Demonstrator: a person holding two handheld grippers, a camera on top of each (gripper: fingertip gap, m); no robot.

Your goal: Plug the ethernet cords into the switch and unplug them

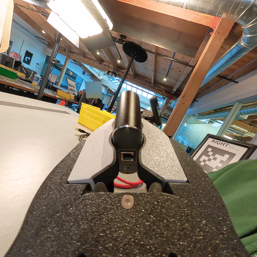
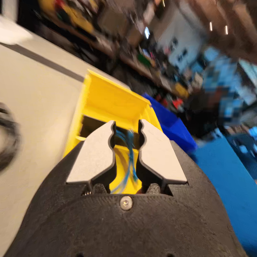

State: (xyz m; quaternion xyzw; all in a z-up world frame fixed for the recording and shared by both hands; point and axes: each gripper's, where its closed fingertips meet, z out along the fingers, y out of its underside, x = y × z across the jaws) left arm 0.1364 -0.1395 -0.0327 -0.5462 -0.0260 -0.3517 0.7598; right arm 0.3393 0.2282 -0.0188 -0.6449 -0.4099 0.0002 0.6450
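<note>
My left gripper (image 1: 127,139) has a rough, speckled matt black plastic body, a bare metal hex screw (image 1: 127,201) and smooth matt grey fingers (image 1: 97,154), which clasp a cylindrical switch (image 1: 128,123) of glossy black finish. Under it lie glossy red cords (image 1: 128,183). Left of the switch, the tabletop (image 1: 34,139) looks smooth and pale with a soft sheen. Behind it stands a bin (image 1: 93,116) of smooth yellow plastic; to its right, green cloth (image 1: 236,194) looks soft and matt.

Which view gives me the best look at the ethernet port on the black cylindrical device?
The left wrist view. The left gripper is shut on the black cylindrical device, with its ethernet port sharp, centred and facing the camera. The right wrist view is motion-blurred and shows only the yellow bin, not the device.
</note>
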